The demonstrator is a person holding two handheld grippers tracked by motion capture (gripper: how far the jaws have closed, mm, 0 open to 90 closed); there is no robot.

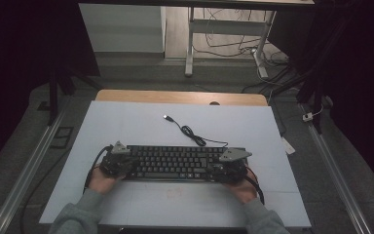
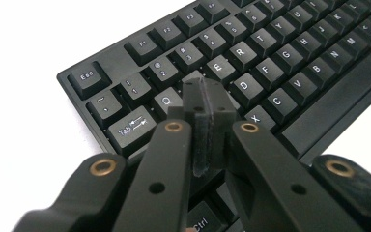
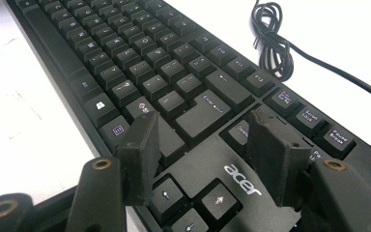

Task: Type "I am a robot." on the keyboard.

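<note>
**At the keyboard's two ends: typing work barely begun**

On the pale table top (image 1: pixel 126 122), near its front edge, the black keyboard (image 1: pixel 175 163) is laid flat, with one gripper posed over each end.

Left end: the left gripper (image 2: pixel 205 104) is seen with its jaws pressed together, nothing between them, the joined tips pointed down over the keys around Q (image 2: pixel 165 100) and W. Whether the tips are actually resting on a cap cannot be told from this angle; contact is likely but not confirmed. The pose is read as a single-key press in hand.

Middle: the key rows are undisturbed and level. The keyboard's cable (image 1: pixel 195 135) is coiled loosely behind it, its USB plug (image 1: pixel 167 117) lying free on the table, connected to nothing.

Right end: the right gripper (image 3: pixel 207 145) is held with jaws parted and empty, above the block between the Enter key (image 3: pixel 207 113) and the arrow keys (image 3: pixel 193 203). No key is touched by it.

Progress is judged early: both grippers are stationed, one press possibly under way on the left, none started on the right. No lifting or shifting of the keyboard is suggested by either pose.
</note>
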